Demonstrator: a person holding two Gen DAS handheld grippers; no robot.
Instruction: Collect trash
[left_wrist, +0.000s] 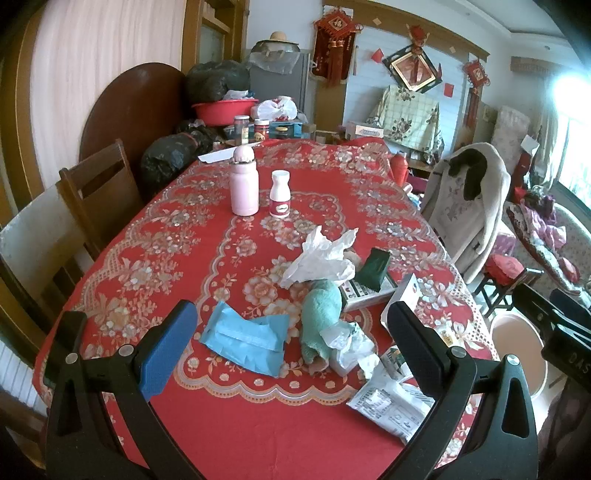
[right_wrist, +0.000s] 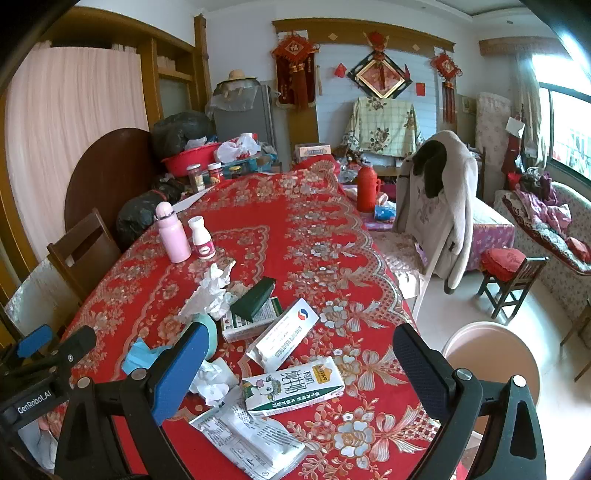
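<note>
Trash lies on the red floral tablecloth (left_wrist: 184, 240): a blue wrapper (left_wrist: 245, 338), a teal cloth (left_wrist: 319, 314), crumpled white tissue (left_wrist: 321, 258), a dark green packet (left_wrist: 375, 267) and a flat white pouch (left_wrist: 391, 406). The right wrist view shows a milk carton (right_wrist: 295, 387), a white medicine box (right_wrist: 284, 338), the pouch (right_wrist: 247, 439) and tissue (right_wrist: 212, 291). My left gripper (left_wrist: 291, 336) is open above the blue wrapper and cloth, holding nothing. My right gripper (right_wrist: 299, 365) is open above the carton, holding nothing.
A pink flask (left_wrist: 243, 181) and a small white bottle (left_wrist: 280, 194) stand mid-table. A beige round bin (right_wrist: 491, 365) sits on the floor off the table's right edge. Wooden chairs (left_wrist: 99, 192) stand left; a coat-draped chair (right_wrist: 436, 206) stands right. Jars and a red basin (left_wrist: 225, 110) crowd the far end.
</note>
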